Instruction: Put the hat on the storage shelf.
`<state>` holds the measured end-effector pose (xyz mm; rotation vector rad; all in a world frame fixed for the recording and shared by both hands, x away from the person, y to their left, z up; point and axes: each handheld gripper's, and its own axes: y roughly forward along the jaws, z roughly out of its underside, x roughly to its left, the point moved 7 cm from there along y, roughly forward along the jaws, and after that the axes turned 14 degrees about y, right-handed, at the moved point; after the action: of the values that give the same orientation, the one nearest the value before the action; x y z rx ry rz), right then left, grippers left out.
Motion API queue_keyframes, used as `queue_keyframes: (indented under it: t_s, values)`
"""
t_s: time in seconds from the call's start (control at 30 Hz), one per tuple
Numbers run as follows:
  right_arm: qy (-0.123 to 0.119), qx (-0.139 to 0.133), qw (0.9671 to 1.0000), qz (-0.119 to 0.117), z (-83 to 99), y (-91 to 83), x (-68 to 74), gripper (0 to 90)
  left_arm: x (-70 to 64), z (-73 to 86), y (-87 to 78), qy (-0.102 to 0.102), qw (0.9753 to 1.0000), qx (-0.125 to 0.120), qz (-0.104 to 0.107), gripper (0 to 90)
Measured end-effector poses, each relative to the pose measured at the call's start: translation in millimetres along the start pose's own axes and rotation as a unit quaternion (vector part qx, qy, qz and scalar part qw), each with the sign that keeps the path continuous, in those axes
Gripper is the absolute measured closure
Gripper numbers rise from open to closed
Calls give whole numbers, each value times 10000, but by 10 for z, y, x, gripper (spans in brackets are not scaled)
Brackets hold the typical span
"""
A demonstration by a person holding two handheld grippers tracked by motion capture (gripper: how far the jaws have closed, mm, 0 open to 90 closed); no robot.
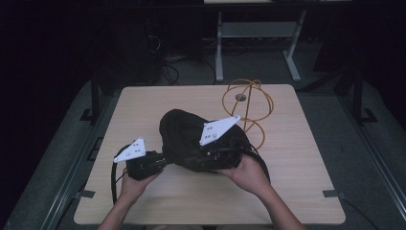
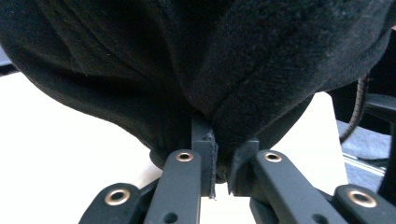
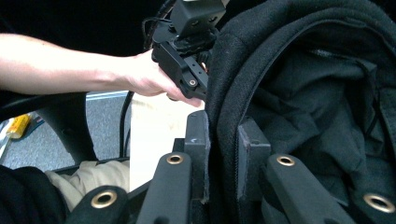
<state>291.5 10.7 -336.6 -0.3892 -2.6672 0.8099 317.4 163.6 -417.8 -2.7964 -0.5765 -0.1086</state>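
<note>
Left hand-held gripper (image 2: 219,179) and right hand-held gripper (image 3: 222,161) each clamped on black garment (image 1: 191,134), bunched on table (image 1: 143,105).

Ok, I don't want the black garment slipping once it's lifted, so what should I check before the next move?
1. Left gripper has cloth between its jaws: ok, a fold of the black garment is pinched.
2. Right gripper grips an edge: ok, jaws clamp the thick hem.
3. Garment free of the orange wire stand: cannot tell, they sit close.
4. Grips spread apart: ok, at opposite sides.
5. Table room to lay it out: ok, bare wood on the left.
</note>
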Motion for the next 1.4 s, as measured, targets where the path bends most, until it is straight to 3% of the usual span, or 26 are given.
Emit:
queue_keyframes:
  t_s: [0.17, 0.37, 0.4, 0.47, 0.57, 0.6, 0.67, 0.8, 1.0, 1.23, 1.4]
  values:
    - [82, -166, 9998, 21, -38, -71, -26, 764, 38, -140, -59, 166, 9998, 17, -140, 856]
    - [282, -417, 9987, -42, -79, -178, -61, 734, 98, -436, -148, 416, 9986, 39, -327, 858]
    - [308, -492, 9983, -47, -91, -210, -74, 720, 125, -552, -180, 509, 9980, 42, -379, 861]
    - [325, -527, 9981, -54, -96, -221, -79, 710, 142, -608, -196, 577, 9975, 68, -395, 862]
    - [346, -672, 9971, -30, -110, -244, -117, 599, 192, -762, -223, 714, 9965, 135, -424, 862]
    - [346, -672, 9971, -30, -110, -244, -117, 599, 209, -807, -229, 780, 9958, 185, -446, 862]
    - [343, -684, 9971, 36, -91, -250, -140, 503, 279, -899, -248, 882, 9942, 347, -504, 862]
    - [336, -836, 9959, 50, -42, -284, -175, 421, 352, -927, -294, 800, 9946, 451, -490, 862]
    - [432, -918, 9948, 62, 77, -346, -238, 377, 415, -933, -378, 664, 9956, 363, -556, 862]
    - [543, -870, 9937, 461, 359, -455, -404, 351, 497, -988, -405, 538, 9966, 256, -562, 863]
    - [679, -836, 9917, 698, 592, -560, -547, 337, 559, -1044, -391, 533, 9965, 348, -543, 862]
